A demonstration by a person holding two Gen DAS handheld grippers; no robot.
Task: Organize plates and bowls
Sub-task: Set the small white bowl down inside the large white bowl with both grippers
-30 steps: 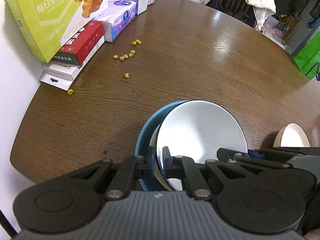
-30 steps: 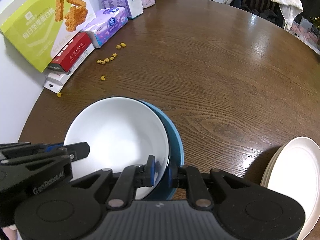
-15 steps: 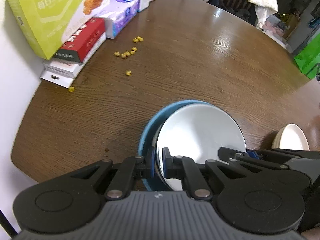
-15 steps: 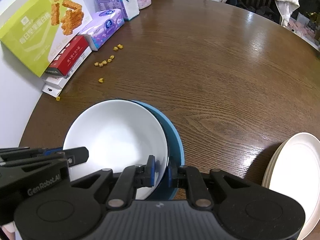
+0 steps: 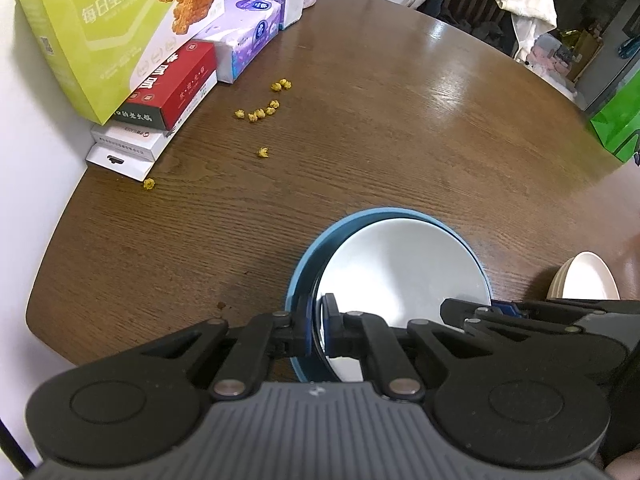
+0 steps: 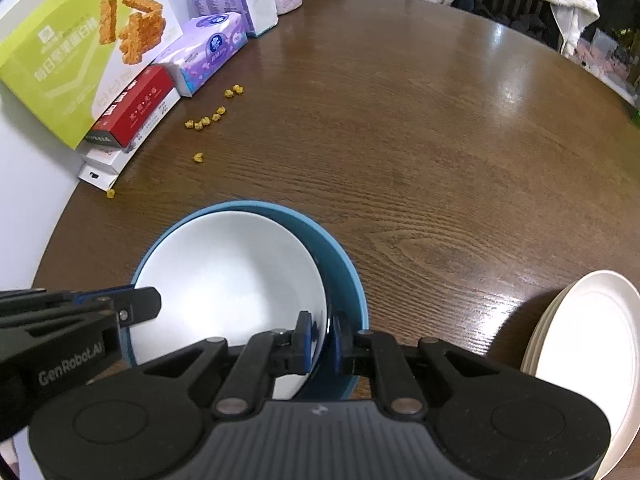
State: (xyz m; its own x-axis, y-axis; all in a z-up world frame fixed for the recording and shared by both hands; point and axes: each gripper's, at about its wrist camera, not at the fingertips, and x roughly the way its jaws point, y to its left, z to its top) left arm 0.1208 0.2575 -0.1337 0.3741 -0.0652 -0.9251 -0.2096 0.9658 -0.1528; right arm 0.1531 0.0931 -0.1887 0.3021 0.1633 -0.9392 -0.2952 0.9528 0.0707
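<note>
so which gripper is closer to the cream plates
Right. The right gripper, clamped on the white bowl's near-right rim, is beside the cream plates. The left gripper grips the bowl's far-left rim.

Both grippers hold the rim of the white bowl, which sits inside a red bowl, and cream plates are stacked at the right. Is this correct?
Not quite: the outer bowl is blue, not red, as the right wrist view shows. The rest holds: left gripper and right gripper pinch the white bowl, with the cream plates at the right.

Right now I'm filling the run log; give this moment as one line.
left gripper: shut on white bowl rim | right gripper: shut on opposite rim | white bowl inside blue bowl | cream plates at right
</note>
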